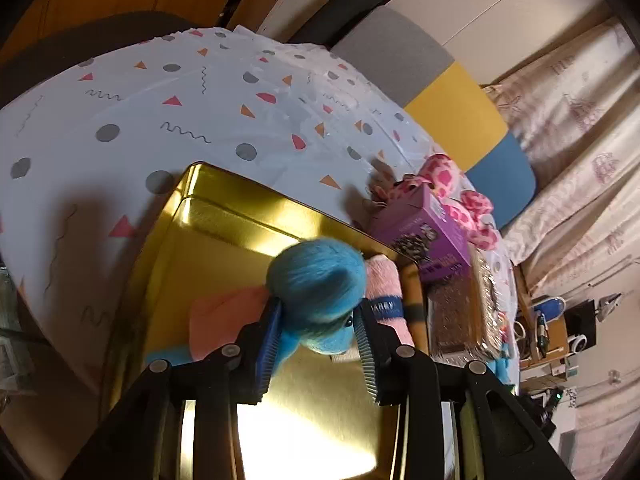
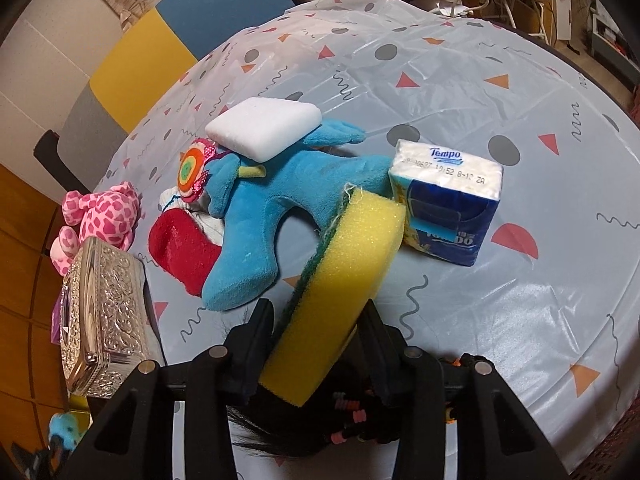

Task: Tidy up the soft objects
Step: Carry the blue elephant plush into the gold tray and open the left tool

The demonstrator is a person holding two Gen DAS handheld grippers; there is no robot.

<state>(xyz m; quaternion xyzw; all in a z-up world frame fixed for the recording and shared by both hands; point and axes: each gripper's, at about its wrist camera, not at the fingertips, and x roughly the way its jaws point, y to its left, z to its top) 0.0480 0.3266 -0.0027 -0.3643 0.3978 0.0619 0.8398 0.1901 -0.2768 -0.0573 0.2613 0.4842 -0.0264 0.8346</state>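
In the left wrist view my left gripper [image 1: 318, 314] is shut on a fuzzy blue plush toy [image 1: 316, 280] with a salmon-pink flap [image 1: 224, 316]. It hangs over the open gold tin [image 1: 224, 216]. A rolled pink towel [image 1: 386, 284] lies in the tin's far corner. In the right wrist view my right gripper [image 2: 318, 312] is shut on a yellow sponge [image 2: 348, 256] with a green scrub layer, tilted above the tablecloth. Just beyond it lies a larger blue plush [image 2: 280, 200] with a white foam block [image 2: 264, 128] on top. A red sock [image 2: 184, 252] and a Tempo tissue pack [image 2: 444, 204] flank it.
A pink spotted plush [image 2: 104, 212] and a silver embossed box [image 2: 104, 304] sit at the table's left edge. A purple box [image 1: 424, 236] and a clear-wrapped box [image 1: 460, 312] stand beside the tin. Black hair with hair ties [image 2: 360, 412] lies under my right gripper. A chair [image 2: 140, 60] stands behind the table.
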